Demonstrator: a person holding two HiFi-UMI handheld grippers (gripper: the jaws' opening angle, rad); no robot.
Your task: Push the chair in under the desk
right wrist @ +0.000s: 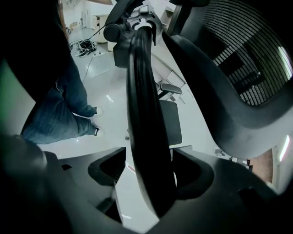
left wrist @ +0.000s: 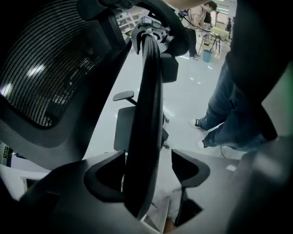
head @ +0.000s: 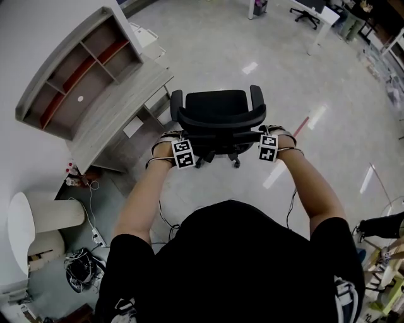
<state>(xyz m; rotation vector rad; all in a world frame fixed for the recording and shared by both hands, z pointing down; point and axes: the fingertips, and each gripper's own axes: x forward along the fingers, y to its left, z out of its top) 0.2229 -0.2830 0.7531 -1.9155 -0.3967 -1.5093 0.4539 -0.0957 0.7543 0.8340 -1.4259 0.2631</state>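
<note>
A black office chair [head: 218,110] stands on the pale floor, turned toward the grey desk [head: 117,110] at the left, a little away from it. My left gripper [head: 172,135] and right gripper [head: 273,132] reach down onto the two ends of its backrest top. In the left gripper view the black backrest rim [left wrist: 146,109] runs between the wide jaws of the left gripper [left wrist: 149,171], with a gap at the right pad. In the right gripper view the rim [right wrist: 142,100] likewise sits between the spread jaws of the right gripper [right wrist: 150,169], with a gap at the left pad.
A shelf unit [head: 76,69] tops the desk. A white round bin [head: 38,217], a power strip and cables [head: 95,236] lie on the floor at the left. Another chair [head: 308,14] and tables stand far back. My jeans-clad legs [left wrist: 229,114] are behind the chair.
</note>
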